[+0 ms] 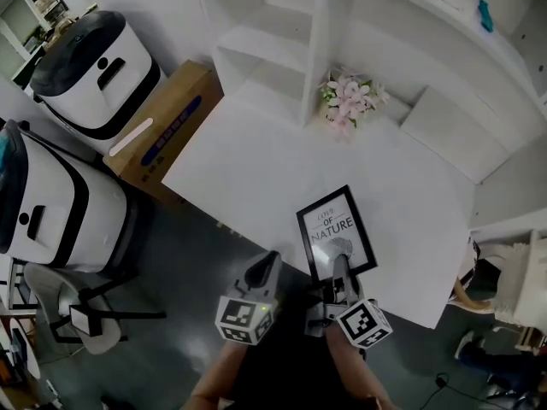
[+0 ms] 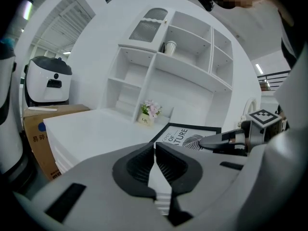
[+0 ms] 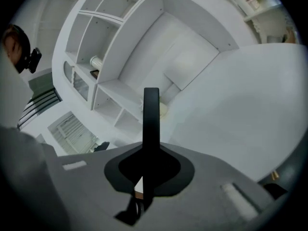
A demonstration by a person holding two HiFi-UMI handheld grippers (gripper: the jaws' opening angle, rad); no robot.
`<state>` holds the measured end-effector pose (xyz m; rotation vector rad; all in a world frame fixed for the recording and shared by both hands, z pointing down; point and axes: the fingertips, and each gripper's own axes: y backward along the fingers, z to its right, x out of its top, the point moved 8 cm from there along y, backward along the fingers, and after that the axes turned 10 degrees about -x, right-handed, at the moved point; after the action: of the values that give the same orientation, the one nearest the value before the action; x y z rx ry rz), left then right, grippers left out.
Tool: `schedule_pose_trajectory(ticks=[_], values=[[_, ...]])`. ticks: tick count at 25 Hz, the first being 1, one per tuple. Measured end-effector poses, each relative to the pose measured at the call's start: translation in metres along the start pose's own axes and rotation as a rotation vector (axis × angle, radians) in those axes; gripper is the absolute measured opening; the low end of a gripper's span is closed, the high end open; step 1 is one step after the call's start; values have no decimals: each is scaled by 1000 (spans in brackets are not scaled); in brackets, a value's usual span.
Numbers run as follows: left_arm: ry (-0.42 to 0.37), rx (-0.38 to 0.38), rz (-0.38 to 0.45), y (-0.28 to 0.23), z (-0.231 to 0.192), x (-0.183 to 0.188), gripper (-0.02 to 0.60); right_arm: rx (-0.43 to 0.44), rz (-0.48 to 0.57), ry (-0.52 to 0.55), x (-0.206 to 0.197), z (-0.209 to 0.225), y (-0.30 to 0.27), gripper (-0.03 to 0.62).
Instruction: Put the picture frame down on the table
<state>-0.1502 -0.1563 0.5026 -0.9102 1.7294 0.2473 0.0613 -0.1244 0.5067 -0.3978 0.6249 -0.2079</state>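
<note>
I count one black-framed picture (image 1: 336, 231), one small pot of pink flowers (image 1: 349, 99) at twelve o'clock, two white-and-black rounded machines (image 1: 94, 71) (image 1: 51, 203) at ten, one brown cardboard box (image 1: 167, 122).

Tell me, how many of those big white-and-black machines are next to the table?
2. The far machine stands at the upper left, beyond the cardboard box; the near machine stands left of the table. Others may be out of view.

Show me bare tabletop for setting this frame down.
The white table is bare left of the black-framed picture, out to its corner, and right of it. Only the pink potted flowers by the white shelves crowd the back.
</note>
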Motion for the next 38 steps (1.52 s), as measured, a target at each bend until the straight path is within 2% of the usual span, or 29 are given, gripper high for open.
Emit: schedule_pose_trajectory(ticks=[5,11,16,20,23,29,38], values=[[9,-3,-16,-5,3,-8,21,-32,-11,-119,-4,16,0,14],[8,6,-32,-10,6,-17,21,12,-7,-185,-10,21,-6,14],[13,18,-36,-10,7,-22,21,-29,-13,-258,-20,31,-8,14],[19,26,-36,-7,6,-25,21,4,-10,-281,-25,31,-11,14],[23,30,-38,-5,7,-28,21,-75,-30,-320,-33,39,-7,14],[38,32,-45,-1,7,-32,21,-111,-39,-423,-40,44,-7,23],[41,30,-39,3,8,-35,21,-152,-52,-479,-48,49,-6,34]])
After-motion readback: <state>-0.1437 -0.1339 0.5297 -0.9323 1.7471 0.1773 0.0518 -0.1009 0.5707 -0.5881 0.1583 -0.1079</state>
